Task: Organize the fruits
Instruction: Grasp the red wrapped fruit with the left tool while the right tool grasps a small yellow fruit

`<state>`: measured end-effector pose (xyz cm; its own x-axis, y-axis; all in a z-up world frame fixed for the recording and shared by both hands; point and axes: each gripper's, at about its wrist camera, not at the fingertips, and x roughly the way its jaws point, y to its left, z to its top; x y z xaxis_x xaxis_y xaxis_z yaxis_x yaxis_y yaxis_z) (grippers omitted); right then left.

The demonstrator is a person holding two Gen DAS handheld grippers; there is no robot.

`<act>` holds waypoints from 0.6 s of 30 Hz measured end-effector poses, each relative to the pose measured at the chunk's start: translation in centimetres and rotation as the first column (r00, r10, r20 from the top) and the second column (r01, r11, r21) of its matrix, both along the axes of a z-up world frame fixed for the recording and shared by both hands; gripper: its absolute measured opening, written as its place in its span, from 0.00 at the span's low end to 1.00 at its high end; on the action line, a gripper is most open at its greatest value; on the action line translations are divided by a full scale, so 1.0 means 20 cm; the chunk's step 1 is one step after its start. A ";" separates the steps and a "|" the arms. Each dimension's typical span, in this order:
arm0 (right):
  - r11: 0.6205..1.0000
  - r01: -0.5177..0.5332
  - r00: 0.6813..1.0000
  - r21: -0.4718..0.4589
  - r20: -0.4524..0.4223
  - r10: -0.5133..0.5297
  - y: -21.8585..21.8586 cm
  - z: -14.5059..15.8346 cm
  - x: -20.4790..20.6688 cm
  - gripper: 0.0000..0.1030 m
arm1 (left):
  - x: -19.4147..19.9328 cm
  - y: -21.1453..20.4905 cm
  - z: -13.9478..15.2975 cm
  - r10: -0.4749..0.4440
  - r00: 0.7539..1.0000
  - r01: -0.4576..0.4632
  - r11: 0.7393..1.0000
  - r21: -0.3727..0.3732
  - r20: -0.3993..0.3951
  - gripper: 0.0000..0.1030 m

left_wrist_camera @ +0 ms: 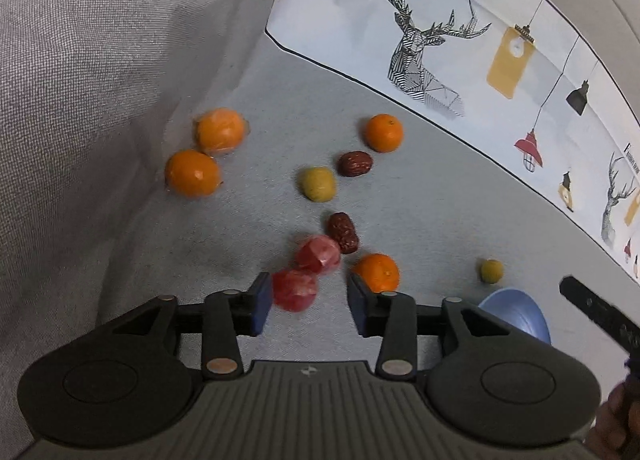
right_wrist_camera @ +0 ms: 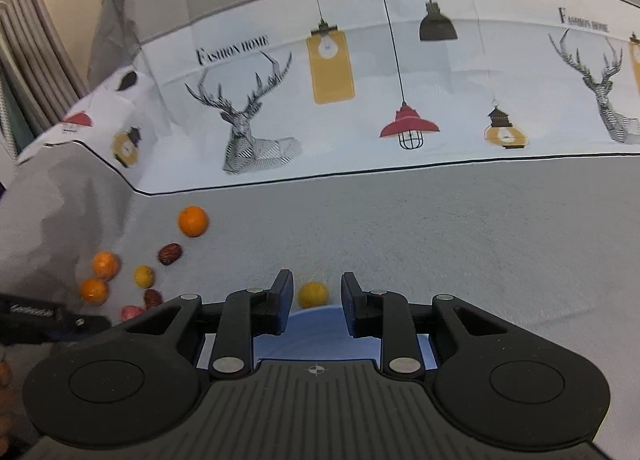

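Oranges [left_wrist_camera: 192, 173], dates [left_wrist_camera: 355, 164], wrapped red fruits [left_wrist_camera: 295, 290]

A grey cloth-covered bench [left_wrist_camera: 420, 200] carries scattered fruit: four oranges, one [left_wrist_camera: 384, 132] near the printed deer-and-lamp cloth [left_wrist_camera: 440, 20] along the far edge; two dark red dates [left_wrist_camera: 355, 163]; two pinkish-red fruits [left_wrist_camera: 318, 254] touching each other; a yellow-green fruit [left_wrist_camera: 318, 184]; a smaller one [left_wrist_camera: 491, 270] just beyond a blue bowl [left_wrist_camera: 520, 312]
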<state>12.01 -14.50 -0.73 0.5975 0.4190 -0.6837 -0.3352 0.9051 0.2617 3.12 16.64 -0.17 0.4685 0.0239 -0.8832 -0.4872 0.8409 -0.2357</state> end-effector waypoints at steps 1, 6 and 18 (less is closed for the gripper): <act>1.000 0.004 1.000 -0.007 -0.011 -0.004 0.01 -0.02 0.03 0.31 | 0.00 0.01 -0.02 -0.001 1.000 0.001 1.000 0.009 -0.001 0.50; 1.000 -0.020 0.997 -0.023 -0.073 0.018 0.09 -0.12 0.14 0.51 | 0.01 0.05 -0.06 0.024 0.999 -0.024 1.000 0.000 -0.022 0.50; 0.973 -0.104 0.989 -0.204 -0.121 0.080 0.32 -0.31 0.28 0.60 | 0.10 -0.06 -0.14 -0.064 0.993 0.071 0.995 0.072 -0.102 0.51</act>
